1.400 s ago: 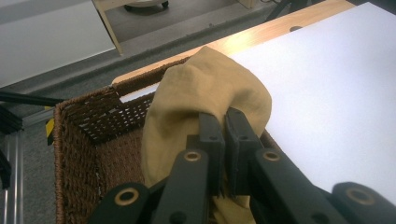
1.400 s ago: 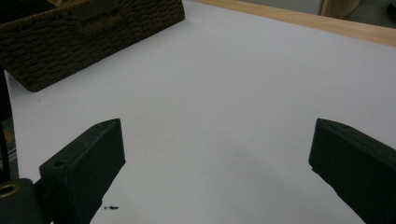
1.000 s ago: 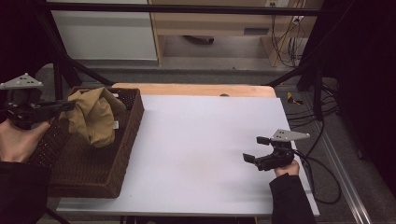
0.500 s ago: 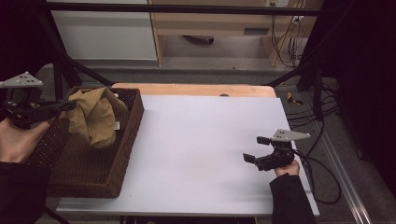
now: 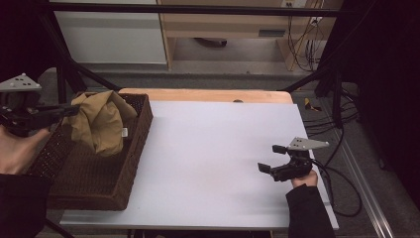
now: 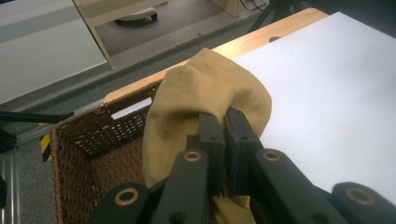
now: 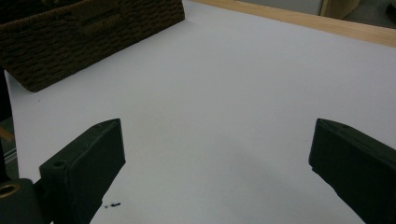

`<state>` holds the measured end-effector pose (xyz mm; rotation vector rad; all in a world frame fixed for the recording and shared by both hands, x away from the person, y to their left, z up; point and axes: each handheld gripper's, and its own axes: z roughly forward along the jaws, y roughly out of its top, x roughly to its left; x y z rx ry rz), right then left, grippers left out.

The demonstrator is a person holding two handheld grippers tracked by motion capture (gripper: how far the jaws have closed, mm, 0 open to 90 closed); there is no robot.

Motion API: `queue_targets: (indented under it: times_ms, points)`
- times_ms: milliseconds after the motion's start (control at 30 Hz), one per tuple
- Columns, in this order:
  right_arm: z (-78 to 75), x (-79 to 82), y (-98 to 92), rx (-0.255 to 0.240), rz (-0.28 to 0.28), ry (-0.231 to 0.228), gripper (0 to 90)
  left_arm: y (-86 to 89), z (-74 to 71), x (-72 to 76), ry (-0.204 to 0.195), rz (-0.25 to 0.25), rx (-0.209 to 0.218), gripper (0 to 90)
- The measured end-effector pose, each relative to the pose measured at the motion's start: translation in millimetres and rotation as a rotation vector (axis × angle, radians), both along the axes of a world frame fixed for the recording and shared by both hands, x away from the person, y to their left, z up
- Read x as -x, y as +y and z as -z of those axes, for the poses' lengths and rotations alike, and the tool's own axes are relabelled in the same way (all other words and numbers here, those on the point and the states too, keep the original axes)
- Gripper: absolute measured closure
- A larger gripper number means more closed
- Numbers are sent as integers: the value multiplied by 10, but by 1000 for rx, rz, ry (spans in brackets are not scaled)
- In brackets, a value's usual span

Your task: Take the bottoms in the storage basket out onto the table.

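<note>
A tan cloth [image 5: 101,124] is bunched up in a dark wicker basket [image 5: 84,178] at the left of the white table. My left gripper [image 5: 69,110] hovers over the basket's left side, shut on a fold of the tan cloth [image 6: 205,93], which hangs lifted above the basket [image 6: 88,154]. The left gripper [image 6: 222,119] has its jaws pressed together on the fabric. My right gripper [image 5: 271,157] rests low over the table at the right, open, with nothing between its fingers [image 7: 88,158].
The white table top [image 5: 213,148] has a wooden strip [image 5: 208,95] along its far edge. Cables [image 5: 341,168] trail off the table's right side. Dark frame bars [image 5: 69,69] stand behind the basket. The basket's corner [image 7: 88,32] lies ahead of the right gripper.
</note>
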<state>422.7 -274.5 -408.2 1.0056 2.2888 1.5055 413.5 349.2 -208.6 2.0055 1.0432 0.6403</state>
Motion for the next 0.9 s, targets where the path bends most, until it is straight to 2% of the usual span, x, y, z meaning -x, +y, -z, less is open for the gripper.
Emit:
queue_targets:
  times_ms: [900]
  points:
    - [-1, 1, 0, -1, -1, 1, 42, -136, -197, 87, -38, 44, 11, 865]
